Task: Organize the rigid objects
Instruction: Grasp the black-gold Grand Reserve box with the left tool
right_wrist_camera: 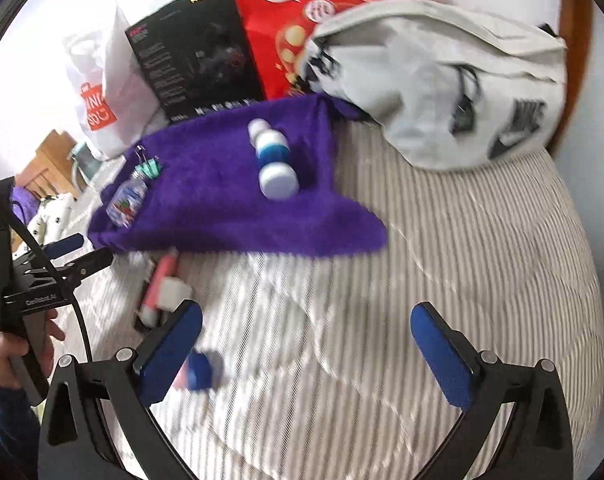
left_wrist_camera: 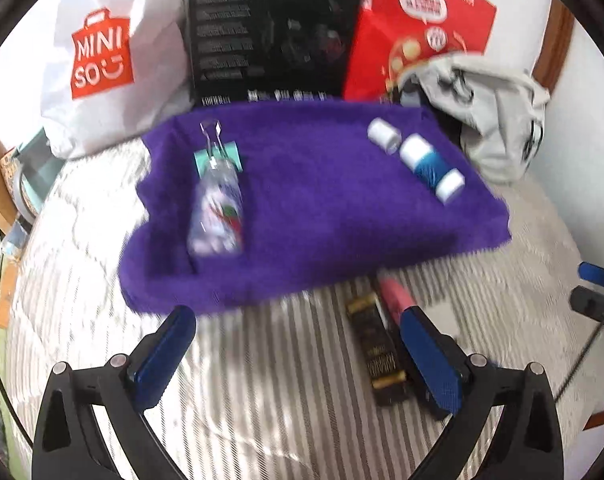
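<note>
A purple towel (left_wrist_camera: pixel 321 200) lies on the striped bedding. On it rest a clear bottle with colourful contents (left_wrist_camera: pixel 218 208), a teal binder clip (left_wrist_camera: pixel 218 156), a small white cylinder (left_wrist_camera: pixel 383 136) and a blue spool with white ends (left_wrist_camera: pixel 431 168). In front of the towel lie a black-and-gold box (left_wrist_camera: pixel 377 348) and a pink tube (left_wrist_camera: pixel 395 300), close to my left gripper's right finger. My left gripper (left_wrist_camera: pixel 296 316) is open over bare bedding. My right gripper (right_wrist_camera: pixel 305 312) is open too. A blurred blue-capped object (right_wrist_camera: pixel 200 372) sits just inside its left finger, apart from the pads.
Behind the towel stand a white Miniso bag (left_wrist_camera: pixel 98 60), a black carton (left_wrist_camera: pixel 270 28) and a red bag (left_wrist_camera: pixel 417 28). A grey Nike bag (right_wrist_camera: pixel 441 80) slumps at the back right. A white block (right_wrist_camera: pixel 174 294) lies by the pink tube (right_wrist_camera: pixel 160 284). A hand (right_wrist_camera: pixel 14 352) holds the left gripper.
</note>
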